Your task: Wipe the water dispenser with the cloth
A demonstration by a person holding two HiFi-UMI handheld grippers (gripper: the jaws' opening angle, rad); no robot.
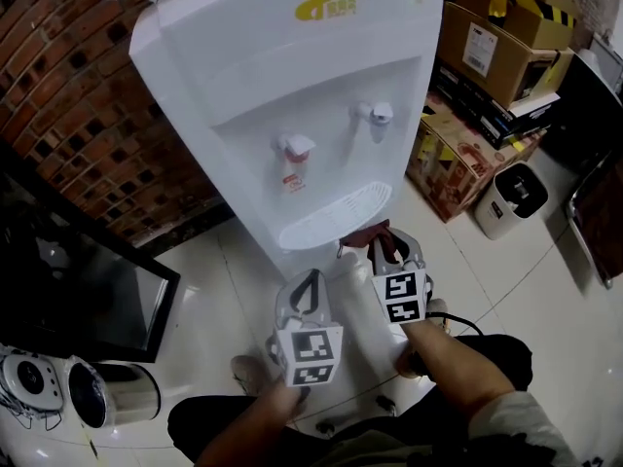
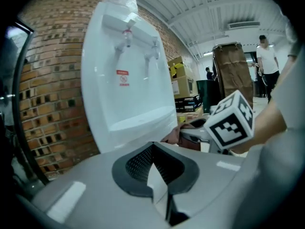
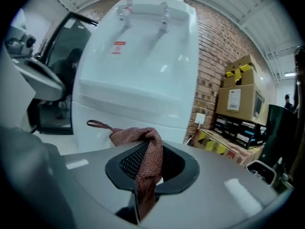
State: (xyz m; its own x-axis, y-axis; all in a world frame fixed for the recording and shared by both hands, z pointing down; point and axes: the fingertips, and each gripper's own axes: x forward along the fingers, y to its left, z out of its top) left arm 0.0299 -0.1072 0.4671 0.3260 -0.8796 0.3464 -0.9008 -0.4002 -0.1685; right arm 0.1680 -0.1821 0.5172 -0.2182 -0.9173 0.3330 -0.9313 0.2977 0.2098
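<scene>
The white water dispenser (image 1: pixel 292 86) stands against a brick wall, with a red tap (image 1: pixel 296 149), a white tap (image 1: pixel 376 115) and a drip tray (image 1: pixel 336 217). Just below and in front of the tray, my right gripper (image 1: pixel 384 246) is shut on a reddish-brown cloth (image 1: pixel 362 236). In the right gripper view the cloth (image 3: pixel 145 156) hangs over the jaws, close to the dispenser's lower front (image 3: pixel 138 70). My left gripper (image 1: pixel 310 282) is beside it, lower left, shut and empty. The left gripper view shows the left gripper (image 2: pixel 153 175), the dispenser (image 2: pixel 128 80) and the cloth (image 2: pixel 172 136).
Cardboard boxes (image 1: pixel 496 47) and a colourful carton (image 1: pixel 458 159) are stacked right of the dispenser, with a small white bin (image 1: pixel 513 197) on the floor. A dark glass panel (image 1: pixel 68 280) and white appliances (image 1: pixel 58 387) stand at left. A person (image 2: pixel 267 61) stands far off.
</scene>
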